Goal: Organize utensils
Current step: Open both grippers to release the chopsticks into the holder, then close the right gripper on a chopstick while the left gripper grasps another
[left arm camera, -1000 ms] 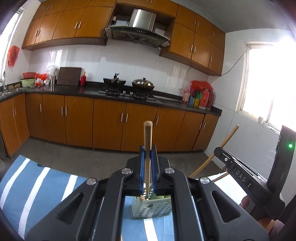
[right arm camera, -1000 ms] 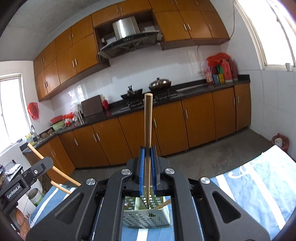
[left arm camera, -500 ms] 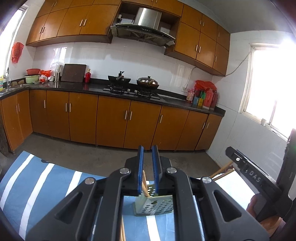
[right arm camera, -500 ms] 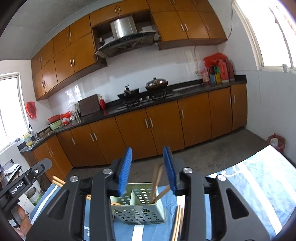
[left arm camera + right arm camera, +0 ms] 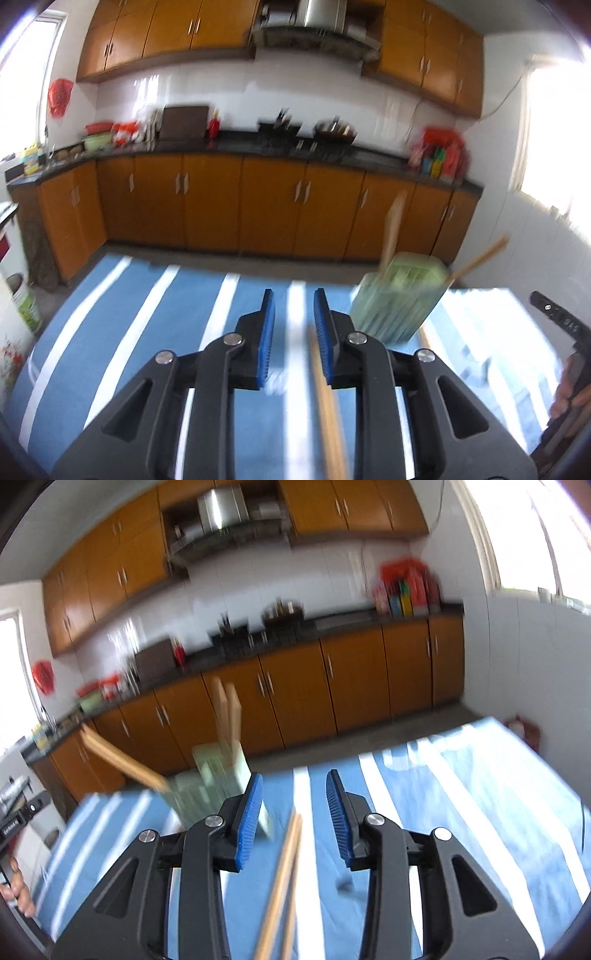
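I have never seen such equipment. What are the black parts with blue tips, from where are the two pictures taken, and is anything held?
No robot arm here: a person carries one hand-held gripper in each hand, each with its own camera looking along two blue-padded fingers. One picture looks past the left hand-held gripper, the other past the right hand-held gripper. Both are open and hold nothing. On the blue striped cloth stands a green perforated basket with wooden chopsticks sticking out. More chopsticks lie loose on the cloth. The pictures are blurred.
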`<state>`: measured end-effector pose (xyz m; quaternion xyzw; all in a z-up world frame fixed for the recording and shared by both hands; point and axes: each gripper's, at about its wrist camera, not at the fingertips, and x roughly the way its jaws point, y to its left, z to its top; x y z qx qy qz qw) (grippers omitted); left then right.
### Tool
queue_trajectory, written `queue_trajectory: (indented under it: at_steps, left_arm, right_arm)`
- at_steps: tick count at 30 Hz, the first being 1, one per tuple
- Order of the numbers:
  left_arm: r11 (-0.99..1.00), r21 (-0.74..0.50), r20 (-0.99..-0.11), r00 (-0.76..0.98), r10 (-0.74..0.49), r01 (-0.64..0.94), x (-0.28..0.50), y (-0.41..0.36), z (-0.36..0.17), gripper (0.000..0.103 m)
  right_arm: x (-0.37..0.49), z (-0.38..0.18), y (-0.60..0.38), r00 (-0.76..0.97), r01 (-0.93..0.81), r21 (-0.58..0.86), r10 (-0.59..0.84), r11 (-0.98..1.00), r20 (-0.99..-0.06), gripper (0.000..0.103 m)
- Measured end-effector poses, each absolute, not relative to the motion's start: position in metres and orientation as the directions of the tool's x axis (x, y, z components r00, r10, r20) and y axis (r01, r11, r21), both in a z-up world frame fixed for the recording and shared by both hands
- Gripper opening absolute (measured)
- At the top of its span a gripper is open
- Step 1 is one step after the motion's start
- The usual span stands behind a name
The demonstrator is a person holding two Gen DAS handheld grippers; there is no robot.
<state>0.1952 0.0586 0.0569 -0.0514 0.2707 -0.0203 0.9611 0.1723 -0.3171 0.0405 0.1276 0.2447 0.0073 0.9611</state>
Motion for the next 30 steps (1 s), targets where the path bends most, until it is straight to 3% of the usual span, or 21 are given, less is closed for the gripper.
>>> queue_trajectory:
  at_steps: [5, 9, 14, 17, 24, 30]
  left_arm:
    - [0.991, -0.129, -0.653, 0.755, -0.062, -0.031, 0.195, 0.072, -0.002, 0.023]
    - [0.991, -0.130, -0.706, 0.704, -0.076, -0.024, 0.192, 0.073, -0.031, 0.023]
    - [0.989, -0.149, -0.726, 0.679, -0.110, 0.001, 0.187, 0.064, -0.043, 0.023]
    - [0.985, -0.171, -0.732, 0.667, -0.141, 0.020, 0.192, 0.058, -0.047, 0.023]
    - [0.980, -0.180, -0.756, 0.625, -0.192, 0.083, 0.196, 0.030, -0.064, 0.021]
    - [0.978, -0.178, -0.780, 0.589, -0.210, 0.113, 0.203, 0.010, -0.078, 0.017]
  right_arm:
    - [0.184, -0.038, -0.299, 0.732, 0.025, 0.252, 0.154, 0.967, -0.664, 0.024]
    - [0.189, -0.078, -0.275, 0.659, 0.006, 0.207, 0.152, 0.978, -0.736, 0.024]
    - [0.191, -0.097, -0.262, 0.630, 0.007, 0.163, 0.122, 0.987, -0.767, 0.022]
    - [0.186, -0.103, -0.262, 0.640, 0.012, 0.107, 0.075, 0.994, -0.765, 0.008]
    - [0.188, -0.104, -0.305, 0.643, 0.184, 0.107, -0.037, 0.977, -0.765, 0.007]
    - [0.187, -0.104, -0.312, 0.644, 0.189, 0.107, -0.041, 0.976, -0.764, 0.008]
